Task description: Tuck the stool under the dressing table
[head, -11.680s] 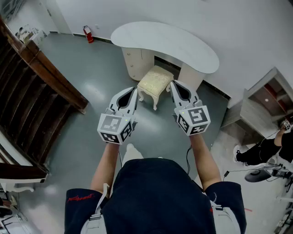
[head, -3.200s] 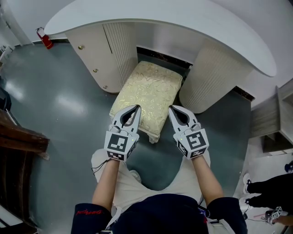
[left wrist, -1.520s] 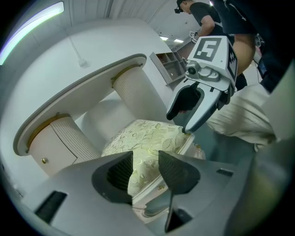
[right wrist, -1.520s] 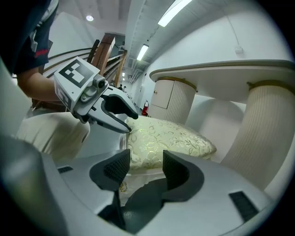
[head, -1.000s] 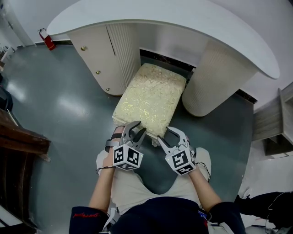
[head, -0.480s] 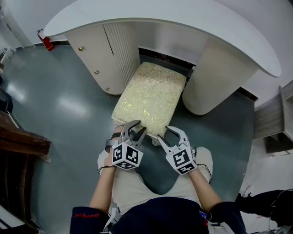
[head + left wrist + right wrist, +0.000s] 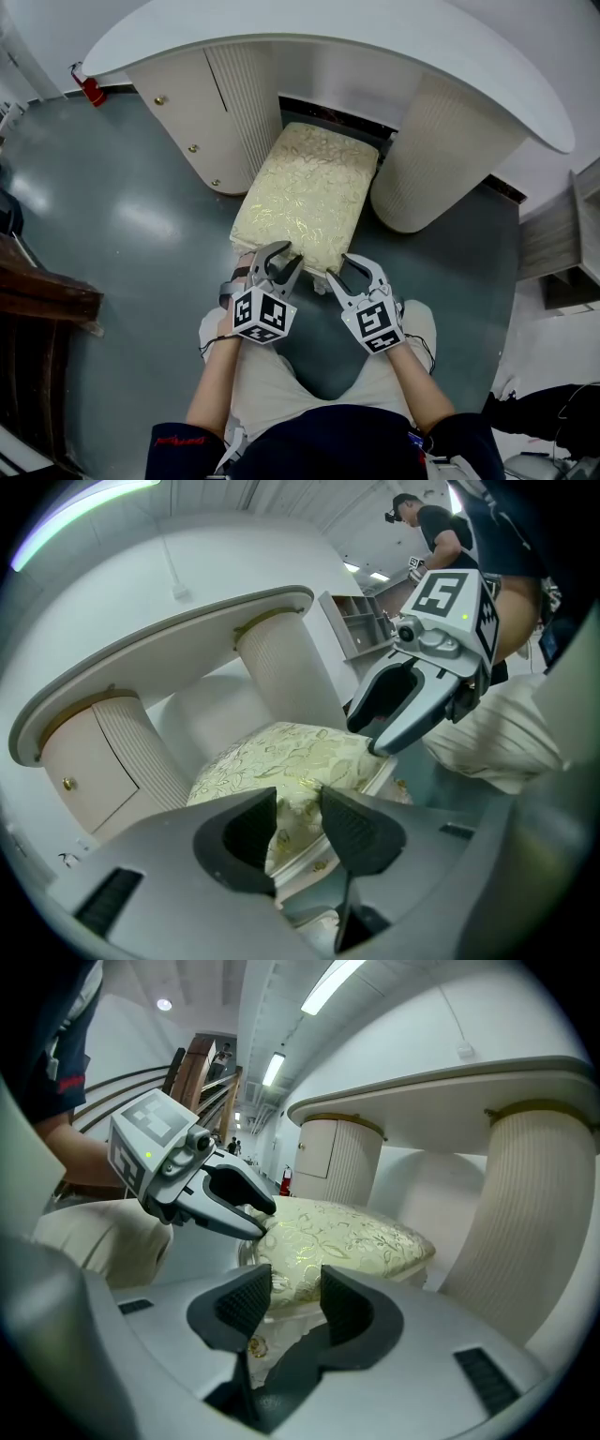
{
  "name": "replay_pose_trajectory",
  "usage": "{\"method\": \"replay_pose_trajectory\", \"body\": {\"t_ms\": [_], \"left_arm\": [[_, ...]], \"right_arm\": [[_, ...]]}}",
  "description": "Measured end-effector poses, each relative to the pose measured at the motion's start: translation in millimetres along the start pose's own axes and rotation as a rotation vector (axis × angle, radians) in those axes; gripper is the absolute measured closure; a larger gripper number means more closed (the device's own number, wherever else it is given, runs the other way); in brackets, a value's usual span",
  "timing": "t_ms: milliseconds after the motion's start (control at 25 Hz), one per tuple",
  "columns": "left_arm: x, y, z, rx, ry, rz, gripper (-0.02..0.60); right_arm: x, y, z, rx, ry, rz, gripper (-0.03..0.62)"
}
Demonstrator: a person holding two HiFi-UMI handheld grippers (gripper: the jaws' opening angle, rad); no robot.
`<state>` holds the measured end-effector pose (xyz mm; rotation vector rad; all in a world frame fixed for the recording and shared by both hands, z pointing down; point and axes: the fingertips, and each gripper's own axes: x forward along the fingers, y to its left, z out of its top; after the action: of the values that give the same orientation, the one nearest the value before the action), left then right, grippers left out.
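The stool [image 7: 305, 192] has a cream, gold-patterned cushion and a white frame. Its far end sits in the gap under the white dressing table [image 7: 328, 37]. My left gripper [image 7: 281, 258] is at the stool's near left corner, its jaws apart around the cushion edge [image 7: 281, 761]. At the near right corner, the jaws of my right gripper [image 7: 354, 272] are closing, the cushion corner [image 7: 347, 1237] just ahead of the gap and the pads clear of it. Each gripper view shows the other gripper touching the cushion.
The table stands on a drawer pedestal [image 7: 187, 112] at the left and a ribbed column [image 7: 441, 150] at the right. A red extinguisher [image 7: 89, 89] stands far left by the wall. Dark wooden railing [image 7: 37, 300] lies left, a shelf unit [image 7: 572, 253] right.
Over the last second both grippers stay at the stool's near edge and the right jaws narrow slightly. Earlier, the person came up close to the stool and lowered both grippers to it.
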<state>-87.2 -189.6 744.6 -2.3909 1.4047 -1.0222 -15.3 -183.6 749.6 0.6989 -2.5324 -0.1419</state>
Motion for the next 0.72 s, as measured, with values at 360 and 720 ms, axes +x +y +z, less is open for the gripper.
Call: {"method": "replay_pose_trajectory", "body": {"t_ms": [360,720], "left_arm": [[24,9,8,0.011,-0.013,-0.005,0.422],[41,17,10,0.008,-0.033,-0.015,0.423]], "right_arm": [[9,-24,-4,0.001,0.029,-0.081,0.448],[20,-41,-6,0.016,0.033,-0.118,0.456]]}}
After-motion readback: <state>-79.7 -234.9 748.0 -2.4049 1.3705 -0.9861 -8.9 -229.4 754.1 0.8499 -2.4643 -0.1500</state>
